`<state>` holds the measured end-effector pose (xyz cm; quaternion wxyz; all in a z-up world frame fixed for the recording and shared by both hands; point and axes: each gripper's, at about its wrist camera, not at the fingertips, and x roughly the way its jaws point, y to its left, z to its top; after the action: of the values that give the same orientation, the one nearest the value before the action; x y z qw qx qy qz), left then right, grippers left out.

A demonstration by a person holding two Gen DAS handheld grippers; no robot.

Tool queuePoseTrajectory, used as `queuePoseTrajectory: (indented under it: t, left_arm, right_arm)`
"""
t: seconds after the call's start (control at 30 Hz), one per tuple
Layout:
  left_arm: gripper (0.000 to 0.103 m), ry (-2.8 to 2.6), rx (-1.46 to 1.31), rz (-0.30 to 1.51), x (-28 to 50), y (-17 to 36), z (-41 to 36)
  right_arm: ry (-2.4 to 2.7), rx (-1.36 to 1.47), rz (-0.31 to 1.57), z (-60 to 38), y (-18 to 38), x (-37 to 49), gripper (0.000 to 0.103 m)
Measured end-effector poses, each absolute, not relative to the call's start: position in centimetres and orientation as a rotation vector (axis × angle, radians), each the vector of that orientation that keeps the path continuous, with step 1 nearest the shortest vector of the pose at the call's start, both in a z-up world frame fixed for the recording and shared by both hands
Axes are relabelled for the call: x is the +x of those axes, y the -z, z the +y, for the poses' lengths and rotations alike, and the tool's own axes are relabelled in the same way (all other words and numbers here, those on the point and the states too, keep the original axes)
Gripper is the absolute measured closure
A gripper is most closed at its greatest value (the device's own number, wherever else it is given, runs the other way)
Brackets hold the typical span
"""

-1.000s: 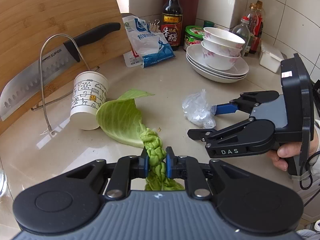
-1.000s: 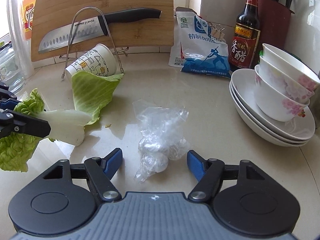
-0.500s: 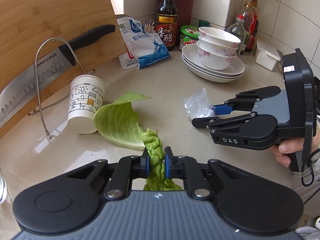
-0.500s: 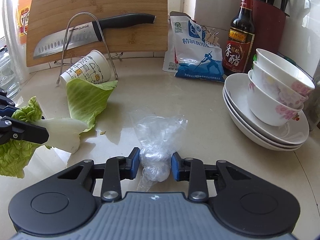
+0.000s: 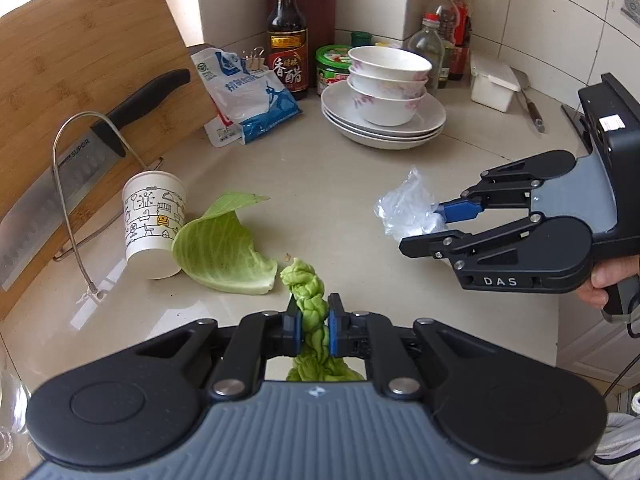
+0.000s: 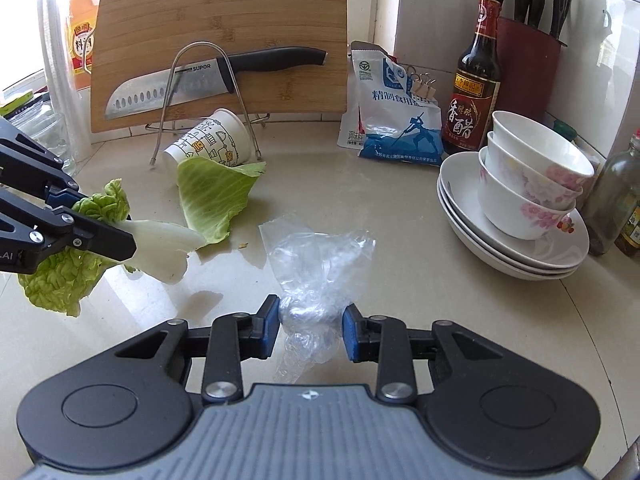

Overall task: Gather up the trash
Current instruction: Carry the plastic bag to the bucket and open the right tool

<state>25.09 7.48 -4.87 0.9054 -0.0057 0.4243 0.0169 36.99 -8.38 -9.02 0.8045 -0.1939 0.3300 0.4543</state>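
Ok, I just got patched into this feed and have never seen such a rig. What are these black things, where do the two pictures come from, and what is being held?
There is no robot arm. A person holds a two-finger tool in each hand, and each tool carries a camera looking along its fingers, so each picture shows its own tool at the bottom.

In the left camera, the left tool is shut on a leafy green vegetable. The right tool shows at the side there.

In the right camera, the right tool is shut on a crumpled clear plastic bag.

On the counter lie a tipped paper cup and a cabbage leaf beside it. Behind are stacked bowls, a salt bag, a vinegar bottle and a knife against a cutting board.
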Motion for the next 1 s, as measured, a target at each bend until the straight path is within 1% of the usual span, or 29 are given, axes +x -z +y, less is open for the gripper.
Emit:
queuePoseTrajectory:
  t: [0.5, 0.8, 1.0]
  left_arm:
    - [0.093, 0.213, 0.106, 0.867, 22.9, 1.4, -0.1]
    - [0.093, 0.385, 0.161, 0.850, 22.5, 1.0, -6.2]
    - [0.093, 0.496, 0.185, 0.840, 22.7, 1.3, -10.3]
  right_arm:
    - [-0.890, -0.360, 0.745, -16.6, 6.8, 31.8, 0.066]
    - [-0.737, -0.274, 0.769, -24.1, 6.4, 28.2, 0.066]
    - [-0.607, -0.221, 0.807, -29.1, 7.3, 26.0, 0.066]
